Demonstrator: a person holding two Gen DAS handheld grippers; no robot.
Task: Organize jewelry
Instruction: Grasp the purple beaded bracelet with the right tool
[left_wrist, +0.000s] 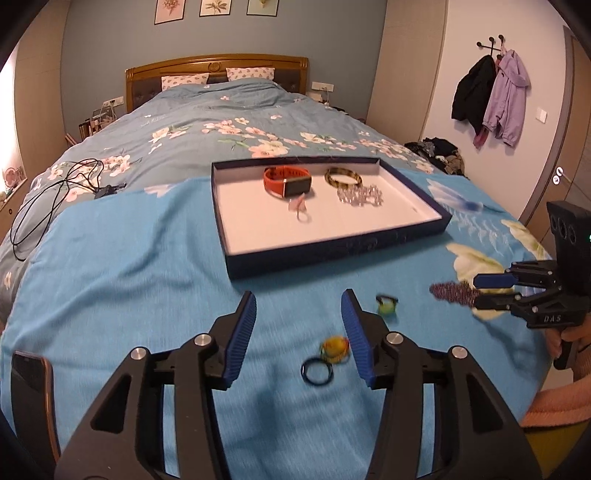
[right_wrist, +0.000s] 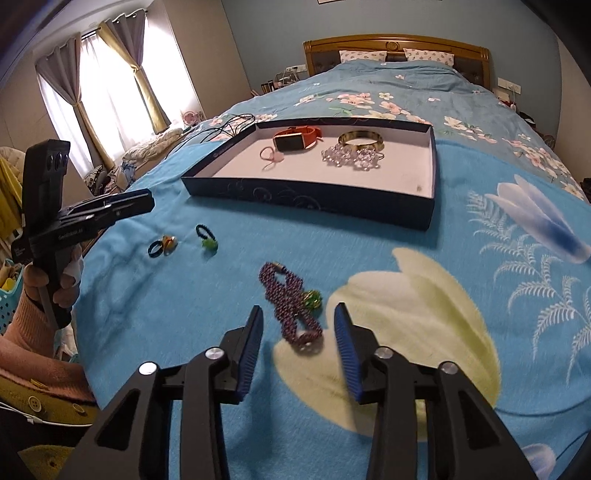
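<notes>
A dark blue tray (left_wrist: 332, 254) (right_wrist: 306, 197) lies on the bed and holds an orange watch (left_wrist: 286, 181) (right_wrist: 295, 138), a gold bangle (left_wrist: 342, 176) (right_wrist: 360, 139), a clear bead bracelet (left_wrist: 360, 194) (right_wrist: 351, 157) and a pink hair tie (left_wrist: 301, 208) (right_wrist: 271, 155). On the blanket lie a dark ring (left_wrist: 317, 371) (right_wrist: 155, 248), a yellow-orange ring (left_wrist: 334, 347) (right_wrist: 170, 242), a green hair tie (left_wrist: 386, 304) (right_wrist: 207, 240) and a purple bead bracelet (right_wrist: 291, 310) (left_wrist: 454, 291). My left gripper (left_wrist: 299, 314) is open above the two rings. My right gripper (right_wrist: 298, 325) is open around the purple bracelet.
A black cable (left_wrist: 55, 195) lies on the bed at the left. A phone (left_wrist: 31, 398) lies at the blanket's near left edge. Coats (left_wrist: 491, 96) hang on the right wall. A window with curtains (right_wrist: 110, 85) is on the left side.
</notes>
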